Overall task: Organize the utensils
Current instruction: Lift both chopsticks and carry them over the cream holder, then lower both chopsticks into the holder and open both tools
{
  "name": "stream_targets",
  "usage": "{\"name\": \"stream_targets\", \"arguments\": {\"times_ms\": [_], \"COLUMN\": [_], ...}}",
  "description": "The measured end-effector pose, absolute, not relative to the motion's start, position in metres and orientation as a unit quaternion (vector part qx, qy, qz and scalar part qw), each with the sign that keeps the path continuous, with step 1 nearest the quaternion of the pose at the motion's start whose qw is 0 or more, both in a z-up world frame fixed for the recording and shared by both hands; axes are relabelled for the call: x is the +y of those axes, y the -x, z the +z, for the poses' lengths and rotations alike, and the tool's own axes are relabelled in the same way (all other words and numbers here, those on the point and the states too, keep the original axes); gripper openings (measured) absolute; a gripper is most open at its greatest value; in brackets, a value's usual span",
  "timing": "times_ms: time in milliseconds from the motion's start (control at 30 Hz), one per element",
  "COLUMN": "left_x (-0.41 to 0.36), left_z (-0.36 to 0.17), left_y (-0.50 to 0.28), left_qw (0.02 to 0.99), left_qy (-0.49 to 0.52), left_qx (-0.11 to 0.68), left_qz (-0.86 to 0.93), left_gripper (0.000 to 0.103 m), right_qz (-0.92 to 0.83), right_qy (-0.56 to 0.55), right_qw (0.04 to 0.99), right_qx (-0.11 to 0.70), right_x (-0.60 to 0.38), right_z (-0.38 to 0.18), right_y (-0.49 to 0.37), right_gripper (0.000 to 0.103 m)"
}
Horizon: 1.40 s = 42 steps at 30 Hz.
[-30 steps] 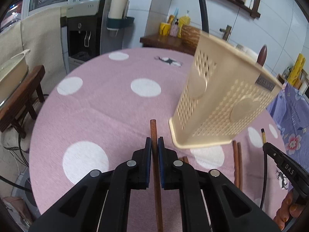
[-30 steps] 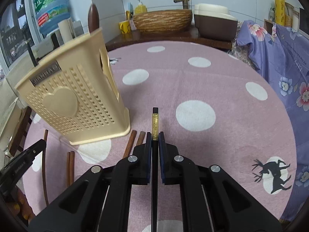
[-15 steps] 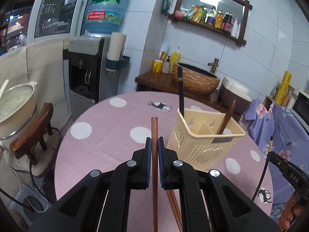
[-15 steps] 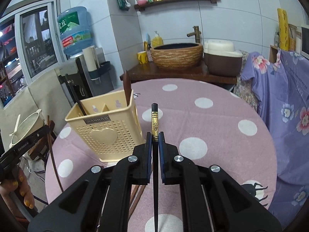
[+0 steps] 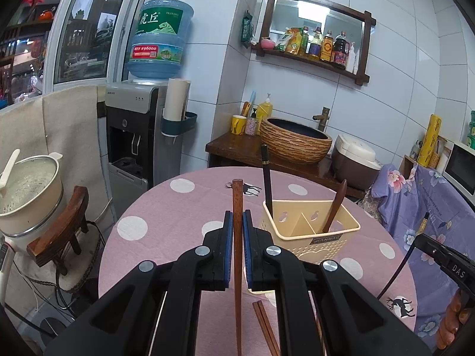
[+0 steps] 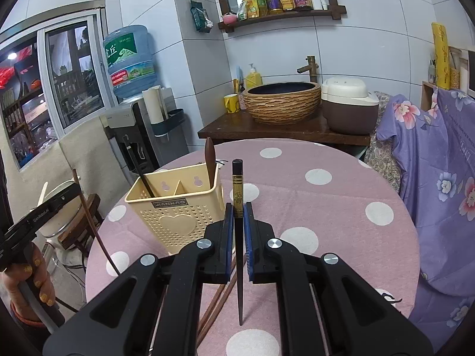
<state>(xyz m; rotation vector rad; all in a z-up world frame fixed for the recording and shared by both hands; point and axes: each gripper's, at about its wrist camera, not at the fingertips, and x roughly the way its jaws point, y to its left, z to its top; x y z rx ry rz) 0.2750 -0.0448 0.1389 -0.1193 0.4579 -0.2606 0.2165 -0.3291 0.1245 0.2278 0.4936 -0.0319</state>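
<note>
Nearest the left wrist camera, the left gripper [image 5: 237, 231] is clamped on a reddish-brown wooden chopstick [image 5: 237, 255], held upright between the blue pads with its blunt end above the jaws and its tip pointing down toward the table. The right gripper [image 6: 238, 225] is likewise closed on a black chopstick with a gold band [image 6: 238, 237], thick end up, point hanging just above the cloth.

Below and just behind both grippers, a pair of brown wooden chopsticks [image 5: 265, 327] lies loose on the round table with a pink, white-dotted cloth [image 6: 326, 207]; these are not yet sorted.

A little farther out stands the cream perforated plastic utensil basket [image 6: 175, 207], upright, divided into compartments. It already holds a black chopstick [image 5: 267, 184] leaning in its left rear corner, as the left wrist view has it, and a dark brown wooden utensil handle [image 5: 335, 207] in the right-hand compartment; what sort of utensil it is cannot be told.

So the sorting looks partly done: two items are in the basket, two are lifted and appear ready to be dropped in, and at least the loose pair is left.

Beyond the table are a woven basin [image 6: 282, 101], a rice cooker [image 6: 350, 106] and a water dispenser [image 5: 139, 136].
</note>
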Motion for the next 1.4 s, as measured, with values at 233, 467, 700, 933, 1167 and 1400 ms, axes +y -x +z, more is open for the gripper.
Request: {"name": "stream_targets", "arguments": {"times_ms": [233, 467, 700, 933, 1167, 1400], "left_x": [-0.041, -0.043, -0.037, -0.033, -0.046, -0.071], "left_z": [0.146, 0.156, 0.181, 0.243, 0.289, 0.257], "left_y": [-0.270, -0.267, -0.266, -0.266, -0.283, -0.320], "left_qw": [0.965, 0.967, 0.966, 0.969, 0.973, 0.975], "left_qy": [0.063, 0.061, 0.063, 0.075, 0.105, 0.111], "left_qx": [0.217, 0.208, 0.197, 0.156, 0.110, 0.125], "left_qz": [-0.134, -0.138, -0.155, -0.177, -0.172, -0.145], "left_gripper": [0.008, 0.008, 0.008, 0.008, 0.008, 0.007], "right_qz": [-0.008, 0.000, 0.022, 0.055, 0.044, 0.010], "right_qy": [-0.116, -0.108, -0.108, -0.112, -0.113, -0.108], "right_qw": [0.964, 0.966, 0.965, 0.969, 0.981, 0.982], "right_qx": [0.239, 0.237, 0.239, 0.211, 0.150, 0.154], "right_x": [-0.330, -0.328, -0.331, -0.330, -0.321, -0.311], "right_z": [0.130, 0.140, 0.165, 0.225, 0.279, 0.249], "right_y": [-0.212, -0.213, -0.218, -0.228, -0.251, -0.291], "right_gripper": [0.008, 0.007, 0.007, 0.008, 0.008, 0.008]}}
